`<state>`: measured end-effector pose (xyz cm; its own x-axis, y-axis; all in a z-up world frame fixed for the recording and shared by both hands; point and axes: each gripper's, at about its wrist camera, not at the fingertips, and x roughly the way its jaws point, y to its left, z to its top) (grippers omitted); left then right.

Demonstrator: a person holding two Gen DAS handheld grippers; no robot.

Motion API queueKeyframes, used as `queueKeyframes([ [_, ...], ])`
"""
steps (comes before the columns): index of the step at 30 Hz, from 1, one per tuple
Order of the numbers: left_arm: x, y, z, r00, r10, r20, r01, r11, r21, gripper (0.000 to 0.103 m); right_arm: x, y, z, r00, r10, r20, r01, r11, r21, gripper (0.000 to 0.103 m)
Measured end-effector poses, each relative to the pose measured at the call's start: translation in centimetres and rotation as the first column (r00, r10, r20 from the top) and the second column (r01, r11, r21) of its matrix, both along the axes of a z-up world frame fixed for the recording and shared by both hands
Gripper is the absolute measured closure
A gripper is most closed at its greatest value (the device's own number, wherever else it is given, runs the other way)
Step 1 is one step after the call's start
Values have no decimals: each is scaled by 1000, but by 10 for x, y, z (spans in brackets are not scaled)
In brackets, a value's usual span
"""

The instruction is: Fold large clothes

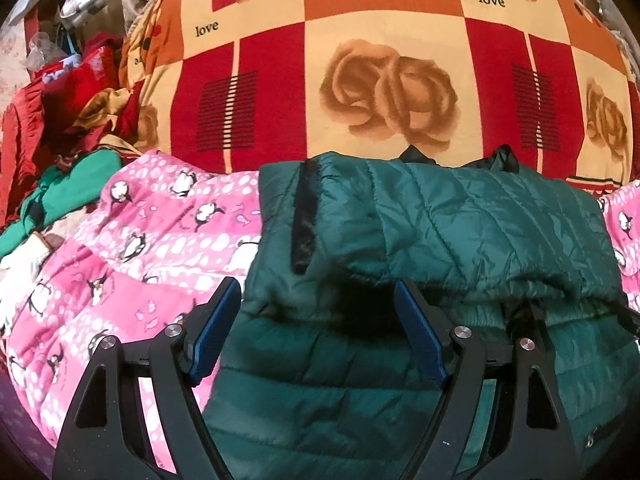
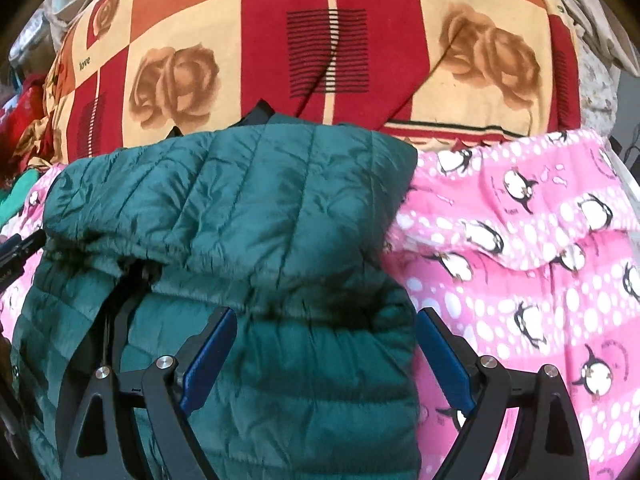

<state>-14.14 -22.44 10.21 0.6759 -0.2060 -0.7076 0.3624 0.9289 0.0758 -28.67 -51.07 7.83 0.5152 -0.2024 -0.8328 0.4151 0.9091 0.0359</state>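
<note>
Left tongs (image 1: 318, 300) hang above the jacket's left part, blue pads spread wide, nothing between them but air, the padded cloth lying below. Right tongs (image 2: 324, 330) the same story over the jacket's right edge: spread wide, holding nothing, the right pad out over the pink cover.

The green quilted jacket (image 1: 440, 216) lies across the middle of the bed, its upper part doubled over the lower so a puffy fold edge runs left to right just beyond the pads. A black zip strip (image 1: 303, 216) runs down the folded layer on the left, and a bit of black lining (image 1: 502, 158) pokes out at the far edge. In the right wrist view the jacket (image 2: 248, 200) fills the near left, and the tip of the other tool (image 2: 20, 250) peeks in at the left edge.

Under it all, a pink blanket (image 1: 160, 236) dotted white and printed with penguins, showing on both sides of the jacket. Beyond that, a big checked bedspread (image 1: 400, 40) in red, orange and cream with brown roses; the word "love" (image 1: 207, 29) reads clearly on a cream square at far left, and again at far right. Off the bed's left side, a heap of clothes (image 1: 64, 120), red and green, and shiny clutter behind it, too blurred to name.
</note>
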Motion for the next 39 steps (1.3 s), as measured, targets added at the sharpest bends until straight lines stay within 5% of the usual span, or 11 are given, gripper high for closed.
queueKeyframes([
  [16,-38,42,3,1000,10,-14,-10,1000,7,23,-61,18,-7,999,-5,-35,6,1000,21,14],
  [39,-89,108,-16,985,3,-172,-9,999,-36,24,-116,28,-8,999,-29,-36,30,999,39,14],
])
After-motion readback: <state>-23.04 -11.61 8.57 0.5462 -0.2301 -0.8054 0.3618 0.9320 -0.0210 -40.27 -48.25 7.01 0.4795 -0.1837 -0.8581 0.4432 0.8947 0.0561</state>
